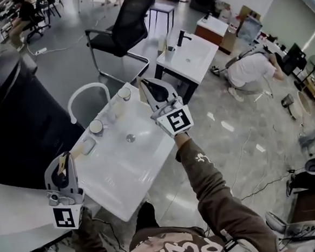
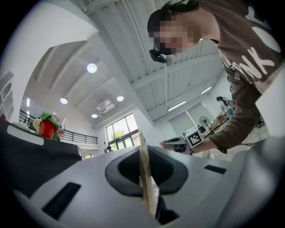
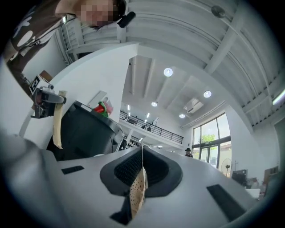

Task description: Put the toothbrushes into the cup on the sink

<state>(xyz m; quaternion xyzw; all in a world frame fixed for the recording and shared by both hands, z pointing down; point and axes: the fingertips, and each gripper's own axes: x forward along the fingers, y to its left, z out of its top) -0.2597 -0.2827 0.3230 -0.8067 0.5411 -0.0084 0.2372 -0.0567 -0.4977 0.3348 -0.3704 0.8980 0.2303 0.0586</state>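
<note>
In the head view a white sink top (image 1: 123, 174) lies below me, with a drain (image 1: 130, 138) in its basin. Two small round cups stand along its far edge, one at the back (image 1: 124, 93) and one further left (image 1: 96, 126). I cannot make out any toothbrush. My left gripper (image 1: 63, 161) is raised over the sink's left corner, pointing upward, shut and empty. My right gripper (image 1: 143, 87) is held above the back of the sink near the rear cup, also shut and empty. Both gripper views face the ceiling, and the tan pads (image 2: 144, 178) (image 3: 137, 189) press together.
A curved white faucet (image 1: 87, 90) rises behind the sink. A black office chair (image 1: 122, 27) and a second sink unit (image 1: 190, 55) stand beyond. A person (image 1: 251, 69) crouches on the floor at right. A black counter (image 1: 16, 123) runs along the left.
</note>
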